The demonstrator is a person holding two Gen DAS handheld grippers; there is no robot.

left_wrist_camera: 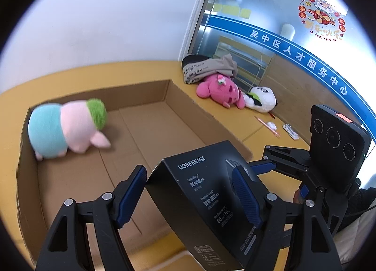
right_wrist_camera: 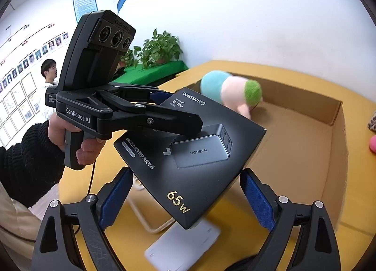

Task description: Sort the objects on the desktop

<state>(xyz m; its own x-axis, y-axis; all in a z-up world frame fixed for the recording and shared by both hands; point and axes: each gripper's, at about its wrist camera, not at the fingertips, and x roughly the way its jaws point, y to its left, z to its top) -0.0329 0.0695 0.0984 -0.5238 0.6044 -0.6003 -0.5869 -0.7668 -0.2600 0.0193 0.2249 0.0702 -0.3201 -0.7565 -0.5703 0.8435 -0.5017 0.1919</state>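
Observation:
A black UGREEN charger box (left_wrist_camera: 199,191) hangs tilted above the near edge of an open cardboard box (left_wrist_camera: 178,93). My left gripper (left_wrist_camera: 189,170) is shut on it, blue pads on its two sides. In the right wrist view the same charger box (right_wrist_camera: 188,172) spans my right gripper (right_wrist_camera: 186,171), whose pads press on its edges. The left gripper (right_wrist_camera: 174,106) clamps its far end there, and the right gripper (left_wrist_camera: 268,165) shows at its right side in the left wrist view. A pastel plush toy (left_wrist_camera: 68,127) with a green tuft lies inside the cardboard box (right_wrist_camera: 336,148).
On the yellow table (left_wrist_camera: 235,118) right of the cardboard box lie a pink plush (left_wrist_camera: 221,90), a white panda plush (left_wrist_camera: 262,99), folded clothes (left_wrist_camera: 206,66), a pen (left_wrist_camera: 268,126) and a small white case (left_wrist_camera: 291,131). A white flat device (right_wrist_camera: 183,245) lies under the charger box. A person (right_wrist_camera: 49,71) stands far left.

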